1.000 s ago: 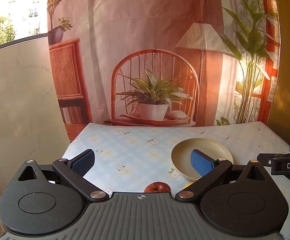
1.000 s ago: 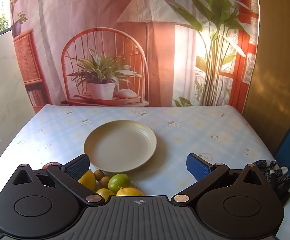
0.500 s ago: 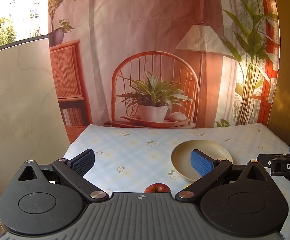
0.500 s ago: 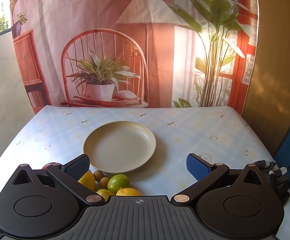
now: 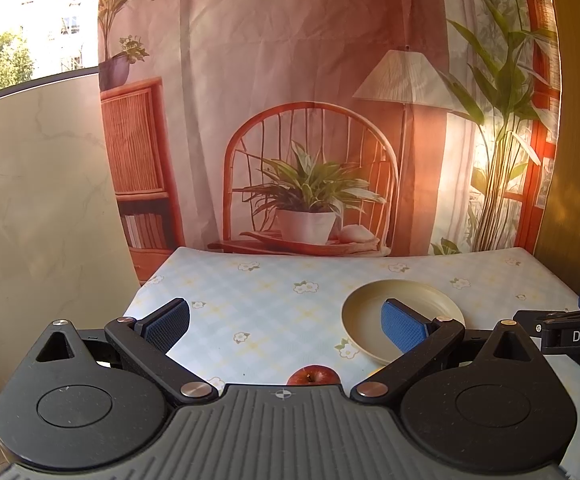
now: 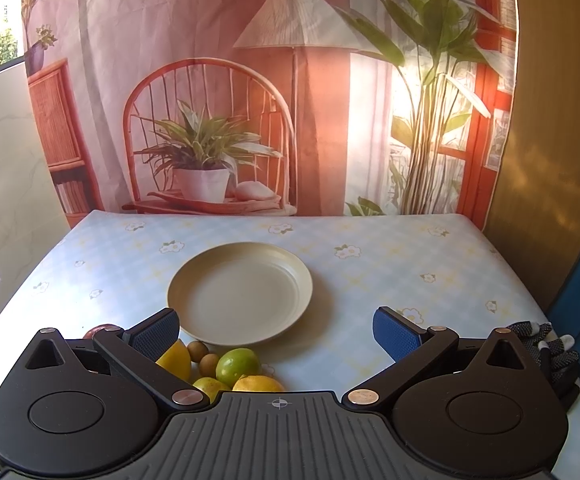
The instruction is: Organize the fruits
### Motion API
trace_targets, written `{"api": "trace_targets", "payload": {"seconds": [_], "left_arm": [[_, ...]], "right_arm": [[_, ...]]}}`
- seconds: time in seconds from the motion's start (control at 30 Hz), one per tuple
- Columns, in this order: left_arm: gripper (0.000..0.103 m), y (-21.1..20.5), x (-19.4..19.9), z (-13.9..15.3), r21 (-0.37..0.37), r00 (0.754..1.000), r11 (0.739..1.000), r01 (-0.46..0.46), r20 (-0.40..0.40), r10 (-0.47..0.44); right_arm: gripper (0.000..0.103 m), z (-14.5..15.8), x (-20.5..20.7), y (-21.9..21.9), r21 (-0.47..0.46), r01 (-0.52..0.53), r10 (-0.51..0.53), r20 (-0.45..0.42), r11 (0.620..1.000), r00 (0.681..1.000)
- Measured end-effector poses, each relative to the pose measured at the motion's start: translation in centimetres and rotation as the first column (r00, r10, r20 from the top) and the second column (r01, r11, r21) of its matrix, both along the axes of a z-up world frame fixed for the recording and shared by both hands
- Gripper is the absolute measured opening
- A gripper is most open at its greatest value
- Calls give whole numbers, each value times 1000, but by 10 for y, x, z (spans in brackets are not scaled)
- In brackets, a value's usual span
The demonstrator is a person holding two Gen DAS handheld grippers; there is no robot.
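Plate: the round cream-coloured plastic plate sits bare in the middle of the flowered blue-check tablecloth.
Fruit: a green lime, yellow lemons and two small brown round fruits cluster just in front of the plate; a red apple lies apart, to their left.
Left gripper: fingers spread wide, holding nothing, above the apple.
Right gripper: fingers wide apart, empty, over the cluster.
Step, as I judge it: the first pick. Dip onto one fruit at the cluster's edge and close gently across its widest part so the neighbours aren't nudged rolling.
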State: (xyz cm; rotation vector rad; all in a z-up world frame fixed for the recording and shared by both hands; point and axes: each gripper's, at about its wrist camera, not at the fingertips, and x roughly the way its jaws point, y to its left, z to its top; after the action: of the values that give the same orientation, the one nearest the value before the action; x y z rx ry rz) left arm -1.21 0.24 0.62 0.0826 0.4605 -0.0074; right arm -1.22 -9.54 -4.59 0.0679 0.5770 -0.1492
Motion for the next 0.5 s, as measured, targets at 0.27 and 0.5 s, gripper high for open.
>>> {"api": "trace_targets", "payload": {"seconds": [0.27, 0.5], "left_arm": [[103, 1, 0, -1, -1, 1000, 1000, -1, -4, 1], [103, -1, 2, -3, 10, 1000, 1000, -9, -11, 9]], "right_arm": [[103, -2, 0, 1, -1, 0, 0, 1, 1000, 1000], [103, -3, 1, 1, 0, -3, 3, 3, 1000, 1000]]}}
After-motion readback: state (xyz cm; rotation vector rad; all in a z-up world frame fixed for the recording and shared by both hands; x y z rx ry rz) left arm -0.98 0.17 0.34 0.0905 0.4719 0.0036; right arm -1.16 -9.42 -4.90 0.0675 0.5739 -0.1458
